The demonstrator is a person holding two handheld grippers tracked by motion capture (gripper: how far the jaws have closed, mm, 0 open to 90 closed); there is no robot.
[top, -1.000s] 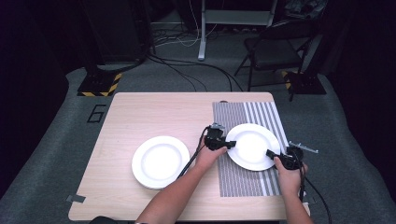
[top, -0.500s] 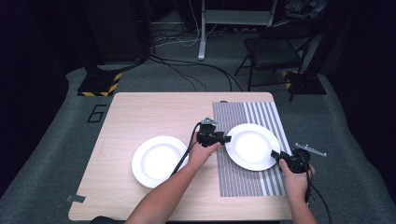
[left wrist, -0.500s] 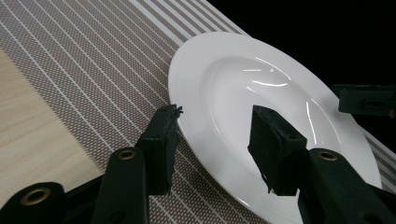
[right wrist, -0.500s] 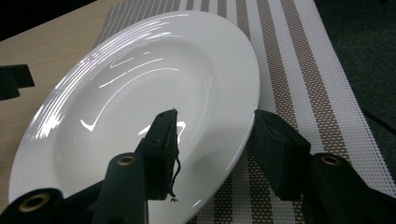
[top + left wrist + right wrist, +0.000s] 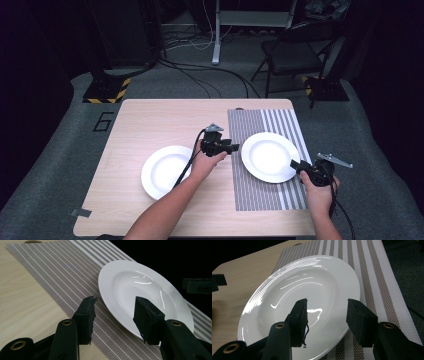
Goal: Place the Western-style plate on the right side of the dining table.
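Note:
A white plate (image 5: 270,156) lies on the striped placemat (image 5: 250,192) at the right of the wooden table (image 5: 150,120). A second white plate (image 5: 167,171) rests on bare wood to its left. My left gripper (image 5: 235,147) hovers just off the left rim of the plate on the mat, open, with nothing between its fingers. My right gripper (image 5: 295,164) hangs off that plate's lower right rim, open and empty as well. In the left gripper view the plate (image 5: 140,285) lies past the open left gripper (image 5: 116,301). In the right gripper view the plate (image 5: 312,277) lies past the open right gripper (image 5: 328,302).
A folding chair (image 5: 295,50) stands on the carpet beyond the table's far right corner. A black base with yellow-black tape (image 5: 107,90) and cables (image 5: 200,75) lie beyond the far left. A strip of tape (image 5: 80,212) marks the table's near left corner.
Both grippers were at the rim of the plate on the mat and have drawn off it, the left one leftward and up, the right one rightward. The plate has stayed on the mat.

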